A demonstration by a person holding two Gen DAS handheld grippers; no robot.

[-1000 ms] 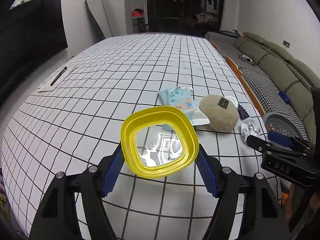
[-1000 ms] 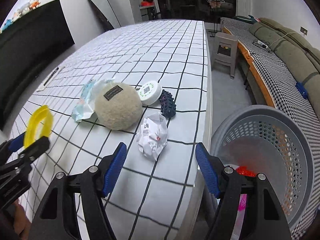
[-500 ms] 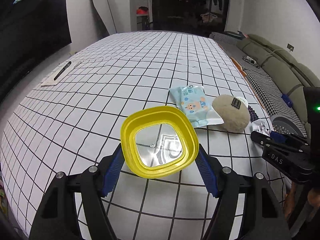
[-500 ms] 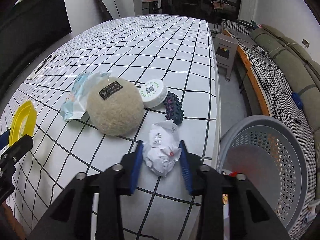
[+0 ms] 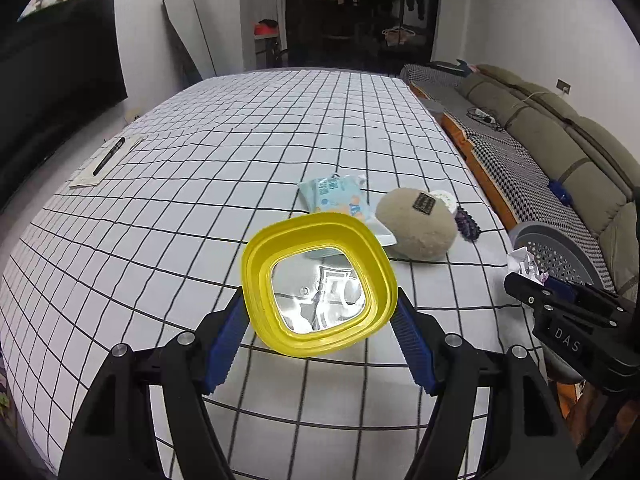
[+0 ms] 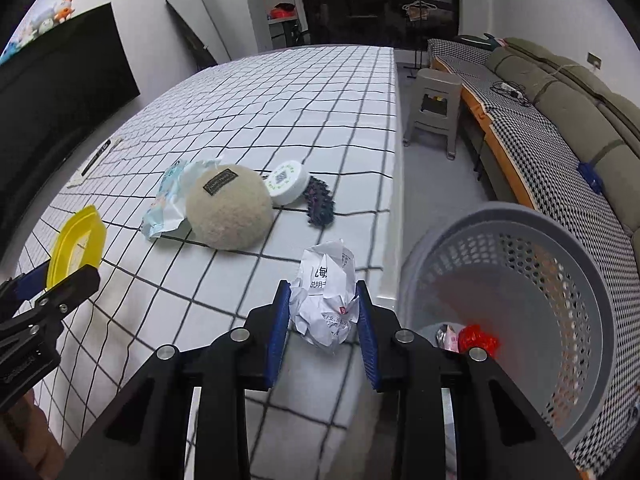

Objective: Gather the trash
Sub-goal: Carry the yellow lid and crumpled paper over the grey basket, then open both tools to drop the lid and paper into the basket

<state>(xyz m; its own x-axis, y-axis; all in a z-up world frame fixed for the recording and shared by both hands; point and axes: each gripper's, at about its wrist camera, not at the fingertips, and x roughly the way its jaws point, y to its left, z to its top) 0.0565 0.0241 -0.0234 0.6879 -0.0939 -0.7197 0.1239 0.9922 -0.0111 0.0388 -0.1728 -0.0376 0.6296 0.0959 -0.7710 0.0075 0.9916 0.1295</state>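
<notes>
My right gripper [image 6: 323,322] is shut on a crumpled white paper ball [image 6: 326,300], held just above the table's right edge beside the grey perforated basket [image 6: 560,280]. The basket holds a red scrap [image 6: 478,338] and other bits. My left gripper [image 5: 318,320] is shut on a yellow square lid [image 5: 320,286] with a clear middle, held over the checked tablecloth [image 5: 200,200]. In the left wrist view the right gripper [image 5: 532,280] shows at the right with the paper ball [image 5: 524,262] in it. A light blue wrapper [image 6: 168,204] lies on the table.
A beige fuzzy ball [image 6: 228,212], a round white tin [image 6: 288,182] and a dark spiky item [image 6: 318,200] lie near the table's right edge. A pen on paper [image 5: 108,158] lies far left. A grey stool [image 6: 434,108] and a sofa [image 6: 560,120] stand to the right.
My right gripper moved forward to the paper ball, shut on it and lifted it toward the table's right edge. The left gripper kept its hold on the yellow lid.
</notes>
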